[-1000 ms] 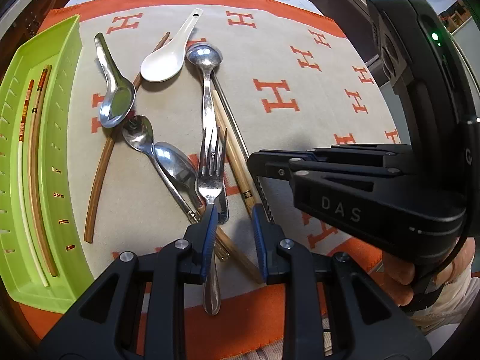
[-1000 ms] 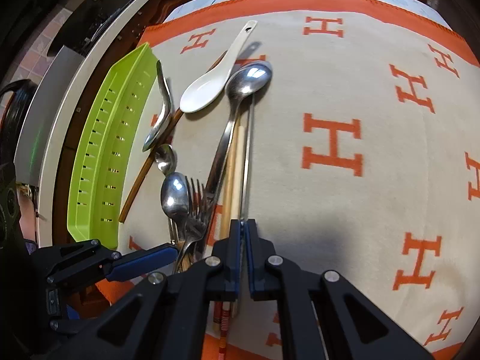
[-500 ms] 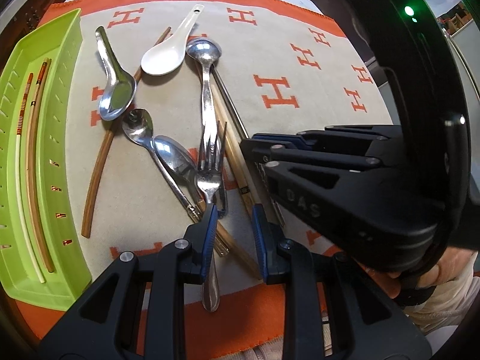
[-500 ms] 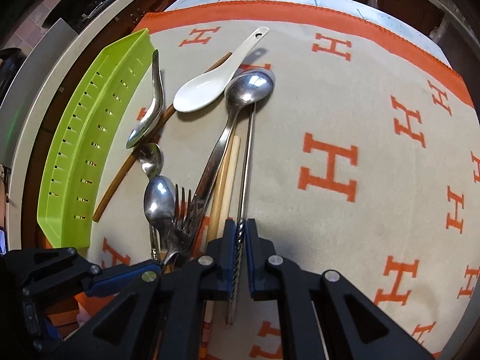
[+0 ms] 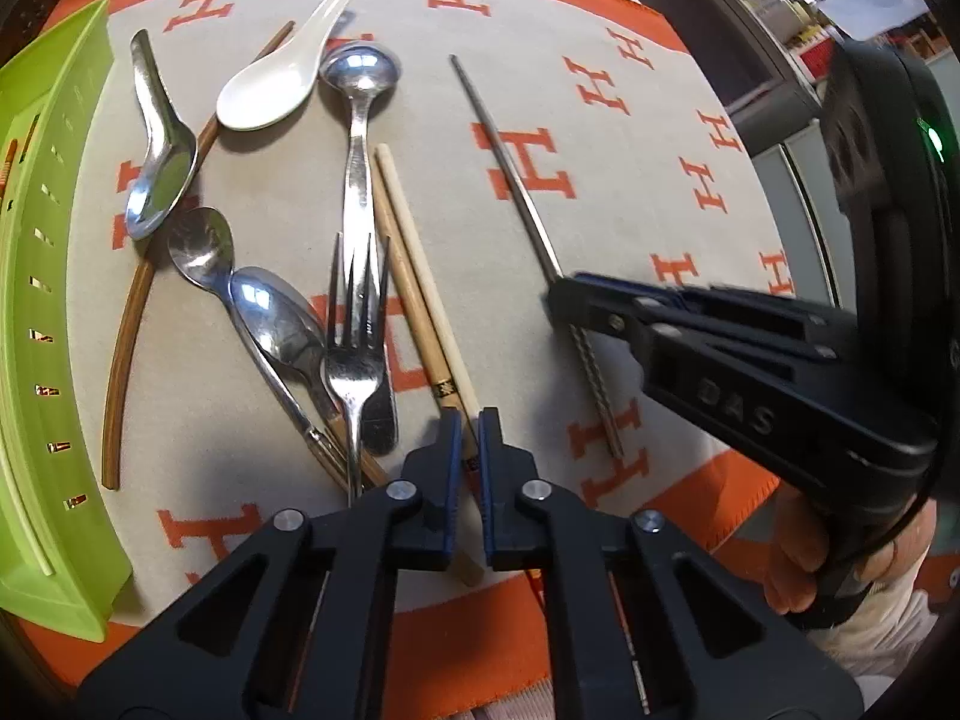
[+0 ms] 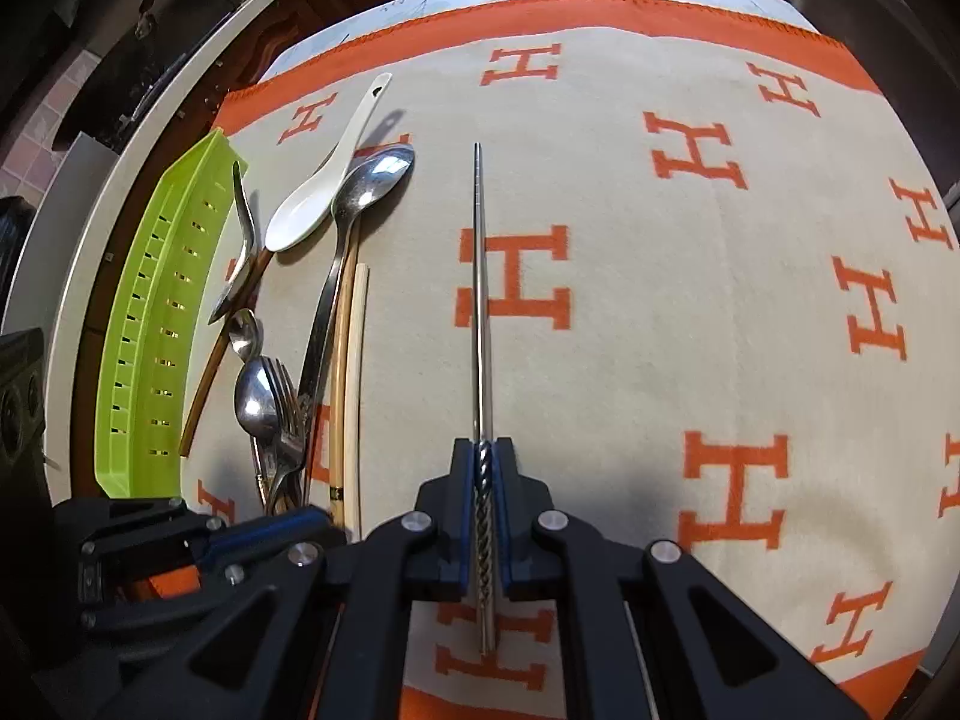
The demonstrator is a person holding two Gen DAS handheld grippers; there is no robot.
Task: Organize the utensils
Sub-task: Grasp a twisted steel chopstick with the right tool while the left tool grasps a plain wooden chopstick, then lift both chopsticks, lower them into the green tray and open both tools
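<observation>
On the orange and cream cloth [image 6: 630, 312] lies a pile of spoons, a fork and sticks. The right gripper [image 6: 486, 468] is squeezed tight on a thin metal chopstick [image 6: 480, 300], holding it by its twisty end. The chopstick points away over a big orange letter, well apart from the pile.

The left gripper [image 5: 470, 438] sits low by the pile. Its fingers have a small gap between them, and a pale wooden chopstick [image 5: 420, 282] runs into that gap. I cannot tell if it is pinched.

Beside the wooden chopstick lies a fork [image 5: 357, 354] on top of a long metal spoon [image 5: 359, 114]. A white spoon [image 5: 270, 90] lies near the far end of the pile. A green tray [image 6: 162, 324] sits at the left edge of the cloth.
</observation>
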